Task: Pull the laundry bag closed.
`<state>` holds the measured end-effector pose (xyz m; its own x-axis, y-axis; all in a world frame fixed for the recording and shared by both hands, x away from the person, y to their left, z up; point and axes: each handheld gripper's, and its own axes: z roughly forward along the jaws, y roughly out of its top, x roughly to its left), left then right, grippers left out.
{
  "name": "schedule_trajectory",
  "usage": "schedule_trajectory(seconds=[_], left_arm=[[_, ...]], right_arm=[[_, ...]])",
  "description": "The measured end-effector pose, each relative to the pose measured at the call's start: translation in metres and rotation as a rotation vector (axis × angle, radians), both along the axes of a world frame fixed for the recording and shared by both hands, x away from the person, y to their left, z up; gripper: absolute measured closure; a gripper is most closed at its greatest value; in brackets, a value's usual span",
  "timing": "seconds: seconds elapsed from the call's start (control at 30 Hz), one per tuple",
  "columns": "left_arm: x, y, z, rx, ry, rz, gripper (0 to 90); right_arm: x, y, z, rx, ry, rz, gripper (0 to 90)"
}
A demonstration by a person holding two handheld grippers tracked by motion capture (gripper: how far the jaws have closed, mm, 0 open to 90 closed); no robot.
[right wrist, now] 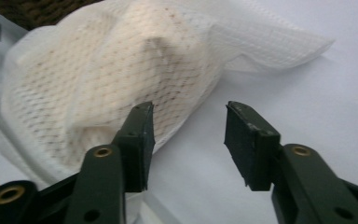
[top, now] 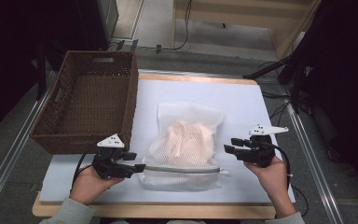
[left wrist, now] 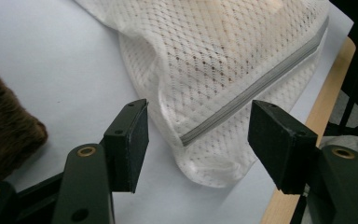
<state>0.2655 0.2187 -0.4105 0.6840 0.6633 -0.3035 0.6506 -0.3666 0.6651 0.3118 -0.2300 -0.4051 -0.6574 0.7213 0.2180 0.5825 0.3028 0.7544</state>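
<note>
On the white tabletop a zipped mesh laundry bag lies between both hand-held grippers; nothing is grasped yet. The left hand-held gripper gapes wide at the zipper's end; the right hand-held gripper gapes wide just beside the bag.

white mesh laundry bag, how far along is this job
Done: the white mesh laundry bag holds pale clothing, its grey zipper looks shut. In hand: the left hand-held gripper is open at the zipper-end corner, the right hand-held gripper open beside it. Left: gripping it, probably moving it to the brown wicker basket.

Mesh bag: white open-weave cloth, grey zipper tape. Basket: rough brown wicker. Surface: matt pale sheet, wood edge. Jaws: matt black pads.
</note>
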Motion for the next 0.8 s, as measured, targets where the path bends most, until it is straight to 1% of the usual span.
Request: schedule_trajectory(seconds=[0.07,0.1,0.13,0.17,0.23,0.3,0.43,0.63,0.8], left_arm=[[-0.001,0.003,0.000,-0.002,-0.004,0.014,37.3],[-0.001,0.005,0.001,0.003,-0.004,0.017,37.1],[-0.001,0.005,0.001,0.003,-0.004,0.017,37.0],[-0.002,0.007,0.000,0.006,-0.010,0.027,36.9],[-0.004,0.009,0.001,0.018,-0.012,0.038,36.9],[-0.004,0.010,0.000,0.021,-0.012,0.040,36.9],[-0.005,0.014,-0.001,0.045,-0.015,0.050,36.8],[-0.007,0.020,-0.002,0.044,-0.014,0.072,36.7],[-0.006,0.022,-0.004,0.052,-0.008,0.083,36.7]], right_arm=[[0.003,-0.001,-0.002,-0.016,-0.017,-0.006,46.9],[0.004,-0.002,-0.003,-0.019,-0.020,-0.022,44.8],[0.004,-0.002,-0.003,-0.019,-0.020,-0.022,44.8],[0.007,-0.003,-0.005,-0.016,-0.017,-0.037,42.7],[0.010,-0.004,-0.007,-0.016,-0.008,-0.047,40.8],[0.013,-0.006,-0.010,-0.016,-0.005,-0.048,39.6],[0.018,-0.009,-0.012,-0.015,0.014,-0.064,39.2],[0.023,-0.008,-0.015,-0.019,0.020,-0.063,39.2],[0.025,-0.002,-0.015,-0.026,0.030,-0.054,38.5]])
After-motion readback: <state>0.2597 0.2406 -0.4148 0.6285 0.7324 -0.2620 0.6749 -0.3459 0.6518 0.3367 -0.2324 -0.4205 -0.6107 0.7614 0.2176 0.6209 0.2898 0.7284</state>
